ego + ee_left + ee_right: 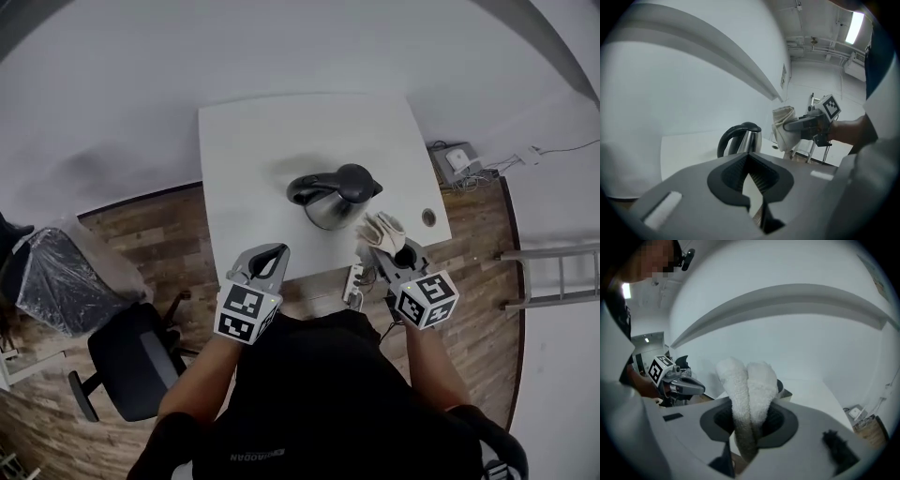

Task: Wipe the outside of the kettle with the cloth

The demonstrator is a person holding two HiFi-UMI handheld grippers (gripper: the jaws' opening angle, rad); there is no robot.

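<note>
The right hand-held gripper [379, 247], clamped on the cloth [382, 228], sits just right of the kettle [333, 197], nearer than the closed, empty left hand-held gripper [272, 254].

Glossy metal kettle [330, 202]; fluffy white cloth [747, 390].

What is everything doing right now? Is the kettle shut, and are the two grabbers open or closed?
Kettle: standing upright on the table, lid down.
Cloth: folded over, pinched in the right gripper, beside the kettle and seemingly not touching it.
Right gripper: shut on the cloth.
Left gripper: shut with nothing in it, held near the table's front edge.
</note>
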